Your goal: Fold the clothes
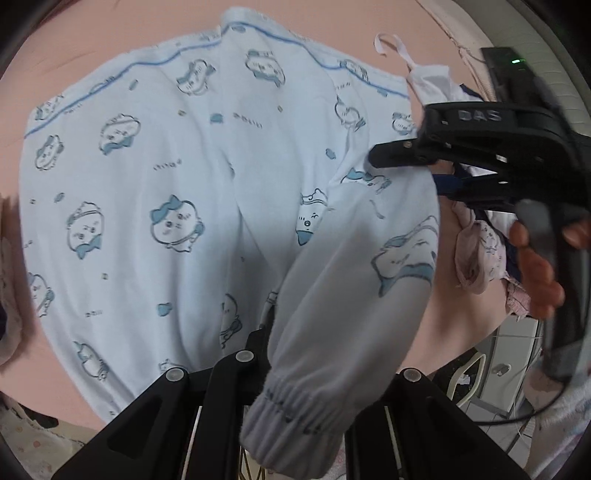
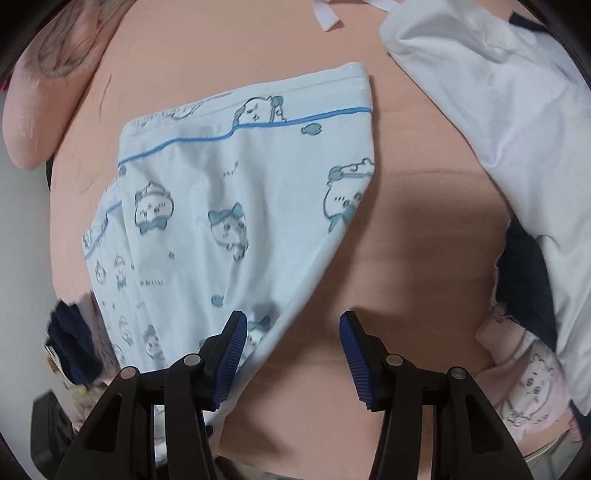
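Nearest to me in the left wrist view, my left hand-held gripper (image 1: 273,373) is clamped on the elastic-cuffed leg end (image 1: 295,417) of the pale blue pyjama trousers (image 1: 147,184), and that leg hangs lifted and draped across the lens. In the right wrist view my right hand-held gripper (image 2: 293,354) stands with its jaws apart and nothing between them; one blue pad (image 2: 231,354) sits over the near edge of the trousers, the other over bare bed.

Beyond that, the trousers lie spread on the pink bed (image 2: 424,229), printed with cartoon animals, with the piped waistband (image 1: 229,33) at the far end. Further right lies a white garment (image 2: 480,110) with something dark blue under it (a heap waiting its turn, I'd guess), and a pink printed piece (image 2: 524,384) near the right edge.

I judge this to be the first fold, leg end carried up towards the waistband. Next I'd want the right jaws to close on the near edge of the cloth beside them, so both sides travel together and land square; pulled from one side only, the cloth may skew.
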{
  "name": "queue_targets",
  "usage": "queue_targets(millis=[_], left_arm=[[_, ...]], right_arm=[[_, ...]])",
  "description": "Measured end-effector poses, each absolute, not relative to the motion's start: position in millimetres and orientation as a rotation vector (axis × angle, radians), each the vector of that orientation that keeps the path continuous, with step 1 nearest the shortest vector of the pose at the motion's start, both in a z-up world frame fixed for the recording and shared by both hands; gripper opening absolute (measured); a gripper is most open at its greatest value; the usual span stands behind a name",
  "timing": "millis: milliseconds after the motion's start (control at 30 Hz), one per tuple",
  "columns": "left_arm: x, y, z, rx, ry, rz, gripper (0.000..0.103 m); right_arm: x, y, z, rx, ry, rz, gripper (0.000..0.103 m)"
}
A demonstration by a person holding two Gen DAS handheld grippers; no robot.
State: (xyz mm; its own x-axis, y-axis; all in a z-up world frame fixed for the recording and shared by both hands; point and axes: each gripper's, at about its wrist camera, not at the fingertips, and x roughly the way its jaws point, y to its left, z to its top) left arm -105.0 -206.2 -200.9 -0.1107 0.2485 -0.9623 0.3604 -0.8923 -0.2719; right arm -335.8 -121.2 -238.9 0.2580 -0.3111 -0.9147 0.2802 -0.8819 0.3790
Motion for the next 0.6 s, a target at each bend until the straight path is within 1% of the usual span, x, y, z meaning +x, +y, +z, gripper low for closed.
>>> queue_targets(millis=[167, 300, 433, 600], left_arm=[[-92, -199, -196, 2.035, 0.679, -2.195, 0.009], [-86, -192, -202, 2.049, 0.71, -2.186, 0.009], [-79, -185, -209, 2.062, 0.722, -2.184, 0.009], [-67, -174, -213, 2.067, 0.718, -2.191, 0.009]], right_arm=[[-349, -124, -243, 2.065, -0.107, -1.679, 0.052], [-360, -128, -245, 2.078, -0.094, -1.703, 0.052], [-370, -127, -248, 2.081, -0.127, -1.698, 0.052], [-377, -115, -253, 2.07, -0.207, -1.684, 0.051]])
